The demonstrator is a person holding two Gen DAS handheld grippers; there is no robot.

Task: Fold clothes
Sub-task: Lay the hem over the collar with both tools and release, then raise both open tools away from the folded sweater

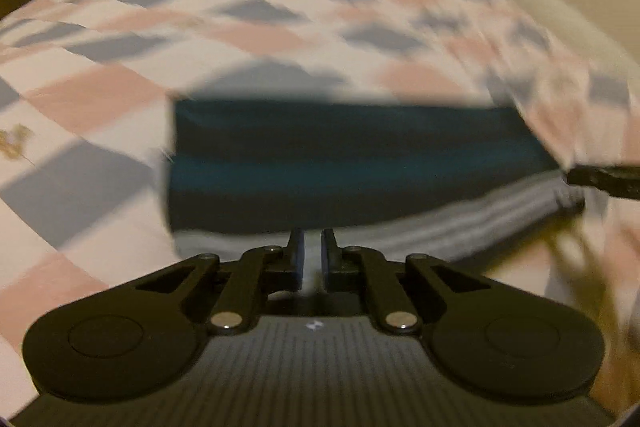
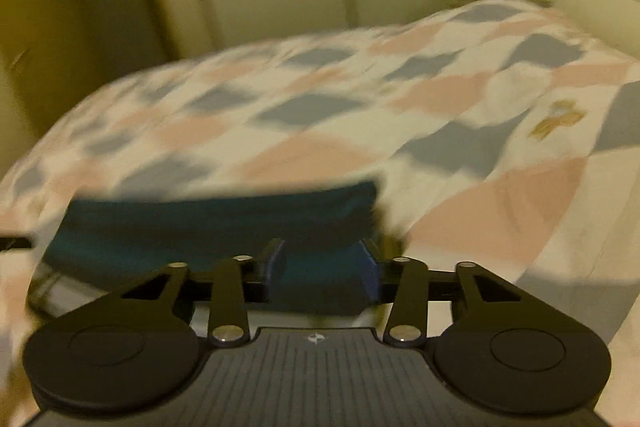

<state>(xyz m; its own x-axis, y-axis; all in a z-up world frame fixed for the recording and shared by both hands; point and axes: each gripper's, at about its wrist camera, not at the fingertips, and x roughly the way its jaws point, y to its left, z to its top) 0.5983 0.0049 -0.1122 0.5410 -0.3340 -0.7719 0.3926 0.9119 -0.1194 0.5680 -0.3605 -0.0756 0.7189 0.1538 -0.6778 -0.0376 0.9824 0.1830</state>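
No readable writing on either frame; both are blurring. Teal garment (image 1: 360,163) is lying folded on the checkered bed (image 1: 100,99), its grey layer showing at the near edge. Left tongs (image 1: 311,251) are pinching that grey edge. Right tongs (image 2: 320,259) are spreading wide around teal cloth.

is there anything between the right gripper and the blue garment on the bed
Nothing visible. The right gripper has its jaws open with the blue garment directly ahead and showing between them, lying on the checkered bedspread. The frames are blurred, so contact is unclear.
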